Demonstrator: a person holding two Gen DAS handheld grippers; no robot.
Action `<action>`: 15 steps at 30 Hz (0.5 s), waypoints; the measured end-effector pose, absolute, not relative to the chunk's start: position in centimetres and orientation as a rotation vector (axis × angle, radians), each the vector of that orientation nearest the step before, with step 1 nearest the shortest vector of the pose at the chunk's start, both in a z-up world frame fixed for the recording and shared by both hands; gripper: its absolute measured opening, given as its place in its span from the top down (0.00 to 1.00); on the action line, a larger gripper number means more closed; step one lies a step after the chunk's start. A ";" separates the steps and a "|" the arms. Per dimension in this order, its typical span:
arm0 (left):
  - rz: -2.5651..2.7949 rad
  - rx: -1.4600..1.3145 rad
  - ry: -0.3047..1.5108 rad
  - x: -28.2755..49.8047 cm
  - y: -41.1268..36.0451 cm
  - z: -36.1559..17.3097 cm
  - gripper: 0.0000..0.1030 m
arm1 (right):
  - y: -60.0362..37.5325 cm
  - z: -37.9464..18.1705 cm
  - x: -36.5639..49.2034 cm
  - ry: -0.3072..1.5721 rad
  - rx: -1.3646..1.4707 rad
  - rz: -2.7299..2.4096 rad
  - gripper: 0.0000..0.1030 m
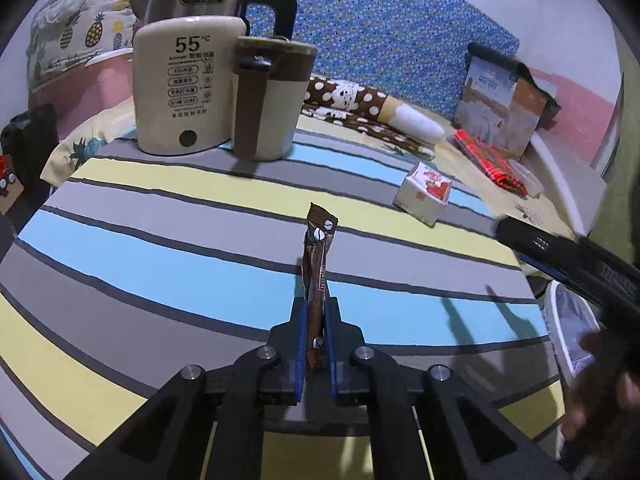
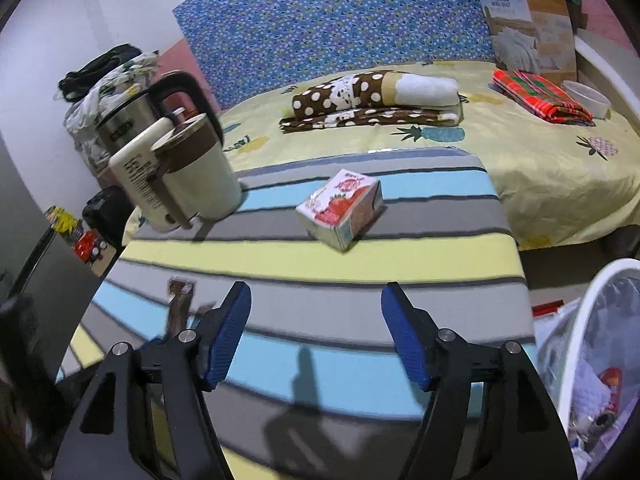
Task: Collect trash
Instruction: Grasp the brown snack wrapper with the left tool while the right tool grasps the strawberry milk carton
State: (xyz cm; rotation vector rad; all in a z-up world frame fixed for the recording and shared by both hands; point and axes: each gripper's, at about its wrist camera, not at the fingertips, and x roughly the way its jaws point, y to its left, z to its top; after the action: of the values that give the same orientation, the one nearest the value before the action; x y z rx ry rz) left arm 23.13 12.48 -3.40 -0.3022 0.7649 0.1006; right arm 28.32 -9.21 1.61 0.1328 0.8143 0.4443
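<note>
Left gripper clamped on a brown coffee sachet, right gripper spread wide and empty.

Sachet pinched upright between the blue pads of the left fingers, top end sticking out past the tips above the striped tabletop. Small strawberry carton lying on the tabletop ahead of the right fingers, well clear of both pads. Cream kettle base and lidded mug far ahead and left of the left fingers. White bin with rubbish just right of the right fingers, off the tabletop edge.
</note>
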 end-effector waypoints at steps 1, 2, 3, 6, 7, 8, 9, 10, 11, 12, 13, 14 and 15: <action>0.098 -0.307 0.756 22.9 12.7 -3.2 0.92 | -8.8 1.5 29.0 0.811 0.128 0.431 0.33; 0.098 -0.311 0.749 22.8 12.9 -3.1 0.92 | -8.6 1.4 29.3 0.812 0.125 0.421 0.33; 0.097 -0.316 0.743 22.7 13.2 -3.0 0.92 | -8.2 1.2 29.9 0.816 0.130 0.409 0.33; 0.106 -0.328 0.724 22.3 14.0 -2.8 0.92 | -7.0 0.6 31.2 0.822 0.120 0.371 0.33; 0.107 -0.334 0.721 22.3 14.3 -2.9 0.92 | -6.6 0.2 31.7 0.828 0.122 0.353 0.33; 0.106 -0.341 0.717 22.2 14.6 -2.9 0.92 | -6.3 0.0 32.2 0.832 0.129 0.340 0.33; 0.108 -0.347 0.716 22.3 14.9 -3.0 0.92 | -6.0 -0.2 32.5 0.835 0.132 0.324 0.33; 0.111 -0.351 0.715 22.3 15.1 -3.1 0.92 | -5.8 -0.3 32.8 0.835 0.134 0.315 0.33; 0.114 -0.357 0.716 22.3 15.4 -3.2 0.92 | -5.5 -0.3 33.0 0.833 0.135 0.307 0.33; 0.116 -0.362 0.718 22.4 15.6 -3.4 0.92 | -5.2 -0.4 33.2 0.829 0.131 0.292 0.33; 0.117 -0.369 0.721 22.5 15.8 -3.6 0.92 | -4.9 -0.4 33.3 0.825 0.126 0.274 0.33; 0.117 -0.373 0.724 22.6 16.0 -3.8 0.92 | -4.7 -0.6 33.6 0.824 0.122 0.258 0.33; 0.117 -0.377 0.727 22.6 16.1 -3.9 0.92 | -4.5 -0.7 33.8 0.827 0.122 0.243 0.33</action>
State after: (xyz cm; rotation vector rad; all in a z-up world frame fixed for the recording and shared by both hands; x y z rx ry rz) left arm 22.57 16.12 -3.92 -0.3772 0.7269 0.1173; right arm 33.79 -4.54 -0.66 0.1218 0.8267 0.2428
